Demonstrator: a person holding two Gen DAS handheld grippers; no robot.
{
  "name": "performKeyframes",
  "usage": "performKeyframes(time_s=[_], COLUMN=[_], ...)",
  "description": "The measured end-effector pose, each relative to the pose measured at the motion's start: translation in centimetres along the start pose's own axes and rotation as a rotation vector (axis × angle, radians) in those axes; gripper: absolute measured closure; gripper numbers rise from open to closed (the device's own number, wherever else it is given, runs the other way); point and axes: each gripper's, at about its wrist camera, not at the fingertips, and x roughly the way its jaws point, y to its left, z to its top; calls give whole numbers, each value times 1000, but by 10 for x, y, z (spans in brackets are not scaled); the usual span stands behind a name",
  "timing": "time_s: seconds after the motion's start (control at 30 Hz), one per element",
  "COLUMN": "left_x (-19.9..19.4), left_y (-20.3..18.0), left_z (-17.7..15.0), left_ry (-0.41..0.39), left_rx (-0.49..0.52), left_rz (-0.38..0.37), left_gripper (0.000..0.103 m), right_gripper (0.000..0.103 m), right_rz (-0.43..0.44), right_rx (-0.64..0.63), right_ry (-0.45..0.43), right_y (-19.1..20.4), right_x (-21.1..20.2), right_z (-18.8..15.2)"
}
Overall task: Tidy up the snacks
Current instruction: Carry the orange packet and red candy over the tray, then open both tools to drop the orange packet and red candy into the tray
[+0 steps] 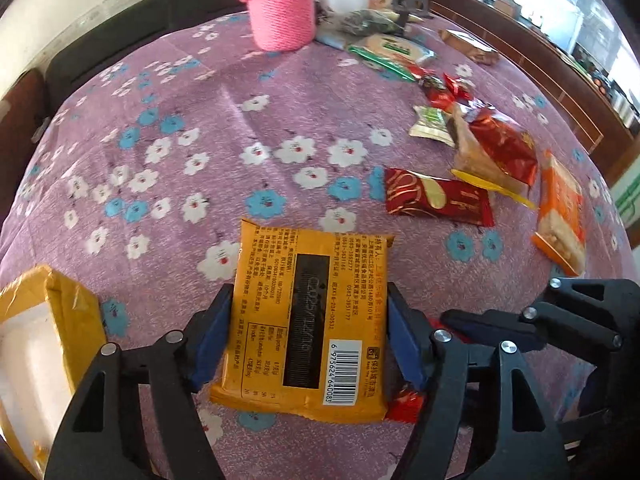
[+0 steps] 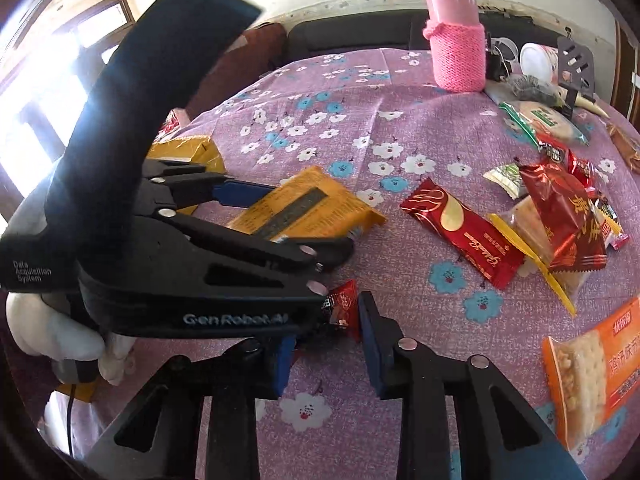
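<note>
L gripper (image 1: pixel 310 336) clamped on yellow pack (image 1: pixel 308 320), blue pads on both long edges, barcode side up. From R cam the pack (image 2: pixel 304 210) looks tilted, far end lifted off the cloth (image 1: pixel 180 120), so prob mid-carry. Box (image 1: pixel 48 320) sits just beside L gripper on its left, open top, looks like the drop target.

R gripper (image 2: pixel 326 344) spread apart, nothing between pads; small red candy (image 2: pixel 344 304) on cloth just ahead of it, partly under L gripper body.

Rest of snacks piled on the right: red chip pack (image 2: pixel 460 236), orange cracker pack (image 2: pixel 592 376), etc. Pink bottle (image 2: pixel 456 48) at far edge.

Step, imo: 1st-ish item in transit, most still unsorted. Next: swing L over box, release. R then needs clearance before closing on candy, else grippers clash.
</note>
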Motion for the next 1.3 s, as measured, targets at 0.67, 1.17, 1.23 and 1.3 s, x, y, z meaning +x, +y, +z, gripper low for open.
performKeyframes(time_s=[0.67,1.17,1.23,1.3], left_x=[-159,-194,-187,-180], left_y=[64,159,164,166], left_z=[-97,-207,-219,-228], left_ry=[-290,-292,-275,-253], left_rx=[-381,-652,-674,-682], left_rz=[50,165,143,146], left_gripper=[32,32,32,32], right_gripper=[87,87,87,87], right_rz=[213,320,327,327], right_rx=[171,-26,-55,-75], right_ry=[-136,-83,-43,-5], right_y=[-22,126,153,172], right_x=[-43,-51,-37,-23], right_z=[10,30,30,27])
